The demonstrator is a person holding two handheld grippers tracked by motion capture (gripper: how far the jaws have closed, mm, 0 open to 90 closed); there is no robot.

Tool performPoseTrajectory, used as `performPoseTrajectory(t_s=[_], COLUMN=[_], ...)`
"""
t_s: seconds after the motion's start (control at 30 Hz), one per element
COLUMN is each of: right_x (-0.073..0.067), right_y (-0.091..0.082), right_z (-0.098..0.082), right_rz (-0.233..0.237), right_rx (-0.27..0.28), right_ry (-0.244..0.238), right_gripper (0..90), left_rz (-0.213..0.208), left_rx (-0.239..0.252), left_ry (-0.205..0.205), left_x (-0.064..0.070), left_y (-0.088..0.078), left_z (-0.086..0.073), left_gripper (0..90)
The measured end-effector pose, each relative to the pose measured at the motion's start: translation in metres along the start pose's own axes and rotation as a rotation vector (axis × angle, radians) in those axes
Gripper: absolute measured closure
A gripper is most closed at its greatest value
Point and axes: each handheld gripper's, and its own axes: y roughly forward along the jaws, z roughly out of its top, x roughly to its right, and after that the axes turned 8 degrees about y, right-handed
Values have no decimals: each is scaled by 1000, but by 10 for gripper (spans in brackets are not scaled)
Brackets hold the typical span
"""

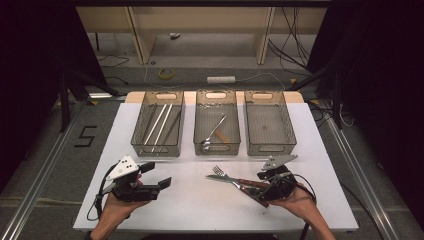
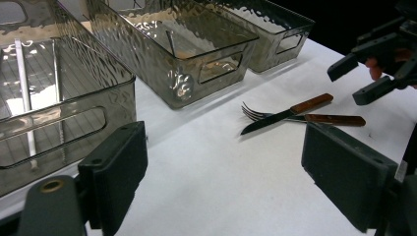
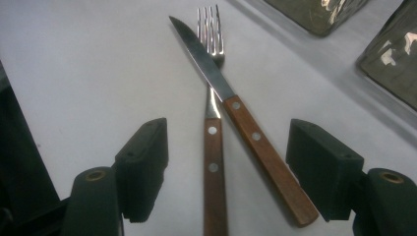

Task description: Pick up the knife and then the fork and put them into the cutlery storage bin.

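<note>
Two pieces of cutlery lie crossed on the white surface [image 1: 190, 200]: a knife [image 3: 231, 101] and a fork [image 3: 211, 113], both with brown wooden handles. In the high view they sit at about five o'clock from the centre, just in front of the middle bin [image 1: 216, 129], tips pointing toward nine o'clock. The knife's blade rests over the fork's neck.

The right tool [image 3: 228, 169] is spread wide, with both handles lying between its two black jaws; the pads touch neither handle. In the high view this tool sits at the handle ends, held by the person's right hand [image 1: 295, 197].

The left tool [image 1: 155, 175] is also spread, nothing between its jaws, held low over the bare surface at about seven o'clock, well apart from the cutlery. The left hand [image 1: 116, 206] grips it from below.

Three clear bins stand in a row at twelve o'clock. The left bin [image 1: 158, 131] holds long thin sticks [image 1: 159, 125], the middle one a spoon [image 1: 214, 134], and the right bin [image 1: 270, 129] looks bare.
</note>
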Motion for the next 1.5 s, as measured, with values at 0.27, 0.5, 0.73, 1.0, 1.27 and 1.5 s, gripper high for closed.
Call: performPoseTrajectory(t_s=[0.27, 0.5, 0.73, 1.0, 1.27, 1.5], right_x=[15, 18, 15, 17, 16, 16], right_y=[10, 22, 35, 42, 49, 55], right_z=[20, 30, 35, 39, 39, 38], right_rz=[2, -3, -14, -23, -11, -14], right_rx=[-120, -192, -244, -270, -308, -333], right_ry=[-43, -74, -115, -137, -163, -197], right_gripper=[383, 440, 511, 569, 626, 664], left_rz=[1, 1, 5, -2, 4, 4], left_rx=[2, 2, 0, -3, 0, -2], left_ry=[7, 10, 11, 15, 21, 23], left_x=[0, 0, 0, 1, 1, 1], left_y=[0, 0, 1, 1, 0, 1], left_z=[-1, -1, -1, -1, -1, -1], left_gripper=[171, 169, 166, 166, 167, 167])
